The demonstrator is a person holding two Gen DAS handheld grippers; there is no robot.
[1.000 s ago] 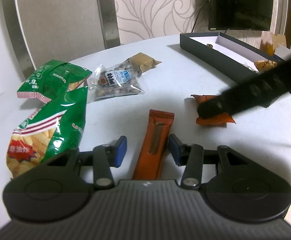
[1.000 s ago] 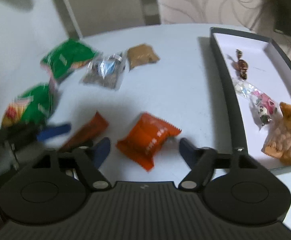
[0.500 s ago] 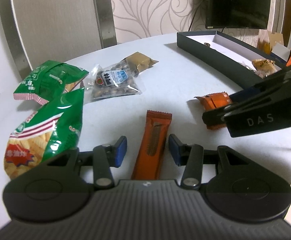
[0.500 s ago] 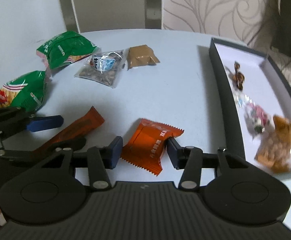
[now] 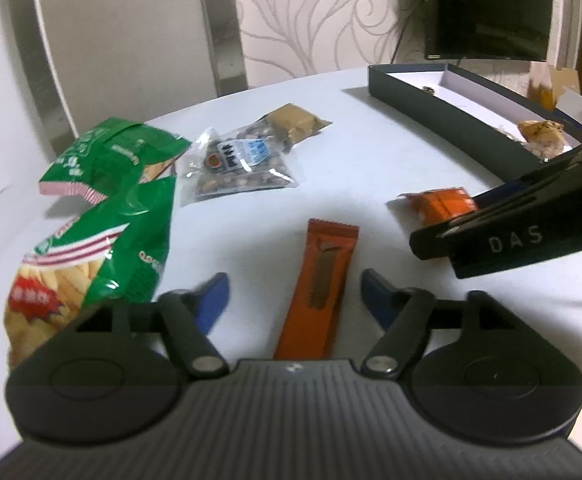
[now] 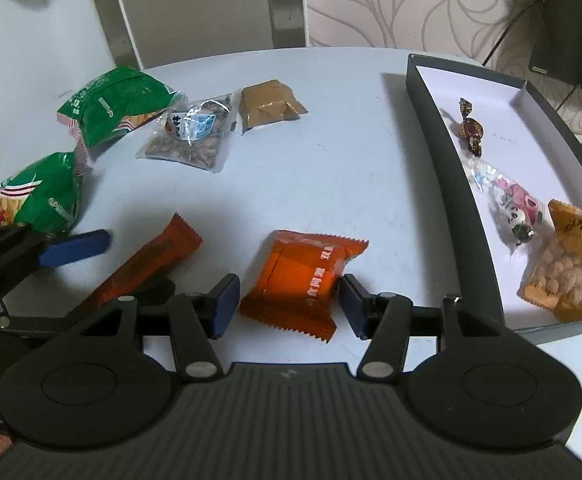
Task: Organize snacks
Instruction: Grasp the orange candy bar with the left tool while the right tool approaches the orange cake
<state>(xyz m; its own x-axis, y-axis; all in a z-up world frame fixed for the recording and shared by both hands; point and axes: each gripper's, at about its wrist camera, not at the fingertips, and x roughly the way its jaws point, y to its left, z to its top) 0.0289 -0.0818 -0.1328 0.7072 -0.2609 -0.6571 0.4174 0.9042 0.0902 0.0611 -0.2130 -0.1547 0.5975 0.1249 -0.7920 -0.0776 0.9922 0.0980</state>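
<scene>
A long orange snack bar [image 5: 319, 285] lies on the white table between the open jaws of my left gripper [image 5: 295, 300]; it also shows in the right wrist view [image 6: 147, 266]. A square orange snack packet [image 6: 305, 278] lies between the jaws of my right gripper [image 6: 289, 306]; the right pad touches its edge, the left pad stands a little off. The packet shows in the left wrist view [image 5: 439, 206]. A dark box [image 6: 471, 184] with a white floor stands at the right and holds a wrapped chocolate [image 6: 470, 128], a panda candy [image 6: 515, 208] and a peanut bag [image 6: 567, 272].
Two green chip bags [image 5: 103, 148] [image 5: 91, 264], a clear nut bag [image 5: 239, 168] and a brown packet [image 5: 295, 122] lie at the table's left and back. A chair back and a patterned wall stand behind. The table edge runs close at the right.
My left gripper's jaws have opened wider around the orange bar. My right gripper has moved down and forward, its jaws closing in on the orange packet.
</scene>
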